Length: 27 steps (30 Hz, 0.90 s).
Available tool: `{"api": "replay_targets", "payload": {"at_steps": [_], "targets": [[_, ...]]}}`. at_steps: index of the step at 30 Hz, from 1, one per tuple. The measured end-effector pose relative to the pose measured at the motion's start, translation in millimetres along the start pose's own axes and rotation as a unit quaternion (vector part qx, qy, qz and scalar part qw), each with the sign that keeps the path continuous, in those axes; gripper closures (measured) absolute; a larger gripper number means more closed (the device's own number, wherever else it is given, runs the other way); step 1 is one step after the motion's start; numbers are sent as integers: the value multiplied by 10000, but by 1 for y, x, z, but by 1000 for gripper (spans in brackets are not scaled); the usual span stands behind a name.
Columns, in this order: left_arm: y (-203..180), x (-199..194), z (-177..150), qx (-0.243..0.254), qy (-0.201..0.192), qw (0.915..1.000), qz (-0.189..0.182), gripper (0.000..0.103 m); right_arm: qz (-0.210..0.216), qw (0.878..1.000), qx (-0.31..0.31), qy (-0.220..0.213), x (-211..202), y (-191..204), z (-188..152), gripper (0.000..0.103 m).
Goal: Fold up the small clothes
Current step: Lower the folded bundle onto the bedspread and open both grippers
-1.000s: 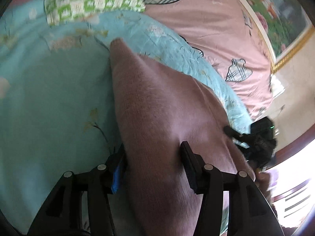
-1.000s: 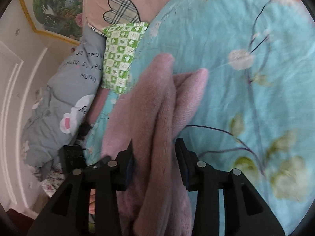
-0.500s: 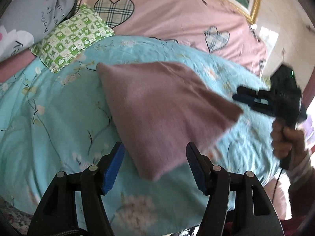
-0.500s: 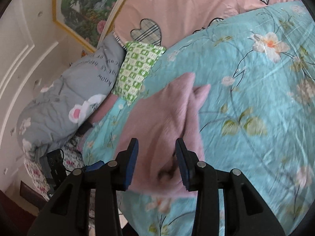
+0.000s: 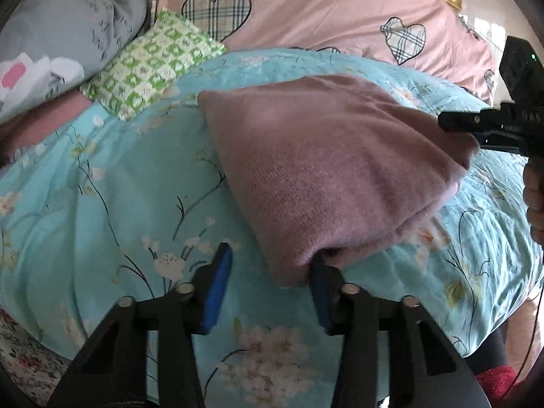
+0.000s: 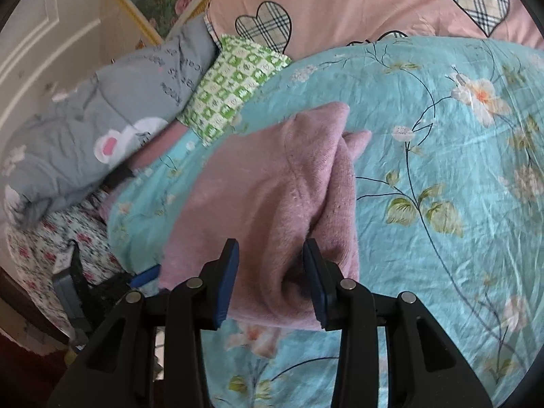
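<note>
Freed a second ago from the left gripper [image 5: 268, 285], whose jaws are now closing beside its near corner without pinching it, the sweater [image 5: 326, 176] lies folded on the quilt [image 5: 102, 204], the right gripper [image 6: 270, 280] still clamping its other end.

Folded mauve knitted garment [image 5: 326, 170] lying ahead of the left gripper [image 5: 272, 272].
Its jaws are closing, the garment's near corner touching only the right pad.
</note>
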<state>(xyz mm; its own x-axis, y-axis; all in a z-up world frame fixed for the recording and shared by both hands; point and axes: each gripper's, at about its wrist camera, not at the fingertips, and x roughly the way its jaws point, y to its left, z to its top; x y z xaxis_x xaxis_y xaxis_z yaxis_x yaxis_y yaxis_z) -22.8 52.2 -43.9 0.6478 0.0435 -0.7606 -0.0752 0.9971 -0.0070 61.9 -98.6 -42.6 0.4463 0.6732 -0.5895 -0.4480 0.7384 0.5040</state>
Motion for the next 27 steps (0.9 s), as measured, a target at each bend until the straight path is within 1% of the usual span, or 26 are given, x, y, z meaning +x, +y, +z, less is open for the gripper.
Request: {"api": "replay_targets", "payload": {"at_steps": [1, 3, 5, 6, 8, 9, 11, 12, 13, 14, 15, 16, 18, 19, 21, 22, 24, 27], "targets": [[-1, -1, -1, -4, 4, 10000, -56, 73, -94, 9999, -55, 89, 6, 0, 0, 63], [-8, -3, -4, 129, -30, 9999, -33, 74, -295, 9992, -87, 246, 16, -4, -1, 63], [-17, -4, -7, 388, -84, 9992, 92, 77, -311, 9988, 27, 378, 24, -12, -4, 73], [-18, -4, -7, 420, -94, 9990, 118, 78, -223, 9988, 136, 409, 27, -16, -4, 87], [-13, -4, -5, 340, -92, 9994, 59, 84, 48, 9991, 302, 305, 22, -19, -1, 93], [-11, -4, -3, 283, -85, 9996, 8, 86, 97, 9993, 292, 226, 17, -17, 1, 94], [-9, -7, -1, 278, -130, 9995, -56, 89, 424, 9984, 328, -206, -10, -9, 12, 94], [-9, -8, 0, 314, -136, 9994, -46, 90, 511, 9976, 306, -346, -19, -6, 16, 95], [-11, -8, 0, 372, -137, 9992, -30, 91, 514, 9972, 170, -518, -32, -1, 19, 95], [-13, -8, 0, 405, -125, 9991, -28, 92, 417, 9974, -44, -592, -40, 5, 20, 95], [-14, -8, -1, 421, -113, 9990, -28, 92, 309, 9976, -175, -587, -41, 9, 17, 95], [-16, -7, -1, 444, -80, 9990, -23, 92, 110, 9983, -294, -494, -38, 8, 12, 95], [-17, -3, -2, 481, -14, 9988, -17, 92, -176, 9993, -216, -251, -23, -6, -1, 95], [-18, 0, -4, 492, 41, 9988, -53, 92, -352, 9992, -123, -116, -12, -19, -11, 95], [-17, 5, -6, 510, 148, 9986, -72, 94, -526, 9986, 59, -4, 4, -41, -22, 95], [-18, 8, -7, 505, 213, 9985, -88, 94, -555, 9983, 192, -15, 10, -50, -28, 95], [-16, 8, -8, 474, 239, 9985, -133, 93, -442, 9980, 441, -134, 16, -60, -33, 94], [-11, 4, -8, 453, 355, 9979, -305, 92, -443, 9974, 516, -240, 15, -60, -32, 88]]}}
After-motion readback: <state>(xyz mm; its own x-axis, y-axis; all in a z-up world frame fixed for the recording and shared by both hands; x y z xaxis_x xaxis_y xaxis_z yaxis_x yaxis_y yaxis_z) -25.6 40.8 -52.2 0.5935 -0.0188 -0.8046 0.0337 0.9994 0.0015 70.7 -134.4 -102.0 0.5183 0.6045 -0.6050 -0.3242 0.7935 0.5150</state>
